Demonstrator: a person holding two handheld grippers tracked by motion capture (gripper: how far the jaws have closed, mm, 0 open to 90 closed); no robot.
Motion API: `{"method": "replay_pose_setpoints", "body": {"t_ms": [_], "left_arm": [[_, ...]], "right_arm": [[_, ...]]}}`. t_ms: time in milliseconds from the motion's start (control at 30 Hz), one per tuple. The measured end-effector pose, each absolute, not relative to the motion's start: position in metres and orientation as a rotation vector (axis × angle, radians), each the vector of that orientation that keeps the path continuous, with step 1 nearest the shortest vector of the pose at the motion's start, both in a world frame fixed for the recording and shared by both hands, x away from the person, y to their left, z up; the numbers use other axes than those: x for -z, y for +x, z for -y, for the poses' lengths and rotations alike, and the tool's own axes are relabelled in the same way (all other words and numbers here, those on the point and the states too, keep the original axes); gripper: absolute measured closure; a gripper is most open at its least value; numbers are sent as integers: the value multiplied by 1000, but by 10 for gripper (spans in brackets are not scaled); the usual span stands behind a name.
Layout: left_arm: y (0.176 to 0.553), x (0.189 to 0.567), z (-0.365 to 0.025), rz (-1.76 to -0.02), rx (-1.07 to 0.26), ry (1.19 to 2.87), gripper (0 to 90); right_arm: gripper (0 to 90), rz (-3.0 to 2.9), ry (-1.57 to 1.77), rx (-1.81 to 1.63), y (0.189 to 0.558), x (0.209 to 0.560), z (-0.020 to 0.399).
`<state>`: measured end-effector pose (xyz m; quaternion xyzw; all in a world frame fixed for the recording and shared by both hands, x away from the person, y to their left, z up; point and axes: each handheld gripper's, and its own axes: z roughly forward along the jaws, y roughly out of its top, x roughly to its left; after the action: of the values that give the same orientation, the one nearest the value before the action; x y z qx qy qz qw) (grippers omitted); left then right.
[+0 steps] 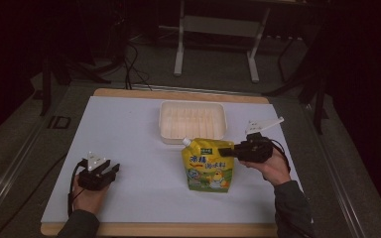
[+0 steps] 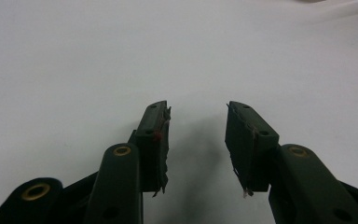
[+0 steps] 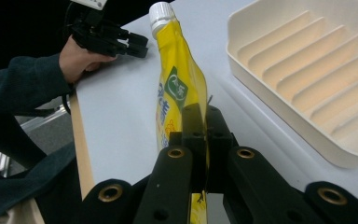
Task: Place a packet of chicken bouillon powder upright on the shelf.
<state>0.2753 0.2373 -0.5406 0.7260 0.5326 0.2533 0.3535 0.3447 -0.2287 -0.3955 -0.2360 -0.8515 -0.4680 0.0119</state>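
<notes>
Writing on the yellow spouted pouch (image 1: 209, 165) is showing as blue characters with a small green square logo above them and a cartoon figure below, too small to read, and the pouch is standing upright near the middle of the desk (image 1: 129, 134), pinched at its right edge by the closed right gripper (image 1: 229, 150). Nearer the front left, the left gripper (image 1: 113, 170) is resting on the desk with its jaws apart and nothing between them. Farther back, just behind the pouch, a cream ribbed tray (image 1: 192, 119) is lying unobstructed.
</notes>
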Motion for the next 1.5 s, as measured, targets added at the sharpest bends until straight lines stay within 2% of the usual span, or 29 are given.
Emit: {"method": "replay_pose_setpoints", "body": {"t_ms": [667,1067,1500], "left_arm": [[275,541,-237,-1380,-658,1882,589],[275,541,-237,-1381,-656,1878,587],[275,541,-237,-1380,-658,1881,586]], "right_arm": [[882,2763,-666,1328,331,395,239],[819,2711,-676,1342,331,416,244],[794,2579,-695,1476,330,440,252]]}}
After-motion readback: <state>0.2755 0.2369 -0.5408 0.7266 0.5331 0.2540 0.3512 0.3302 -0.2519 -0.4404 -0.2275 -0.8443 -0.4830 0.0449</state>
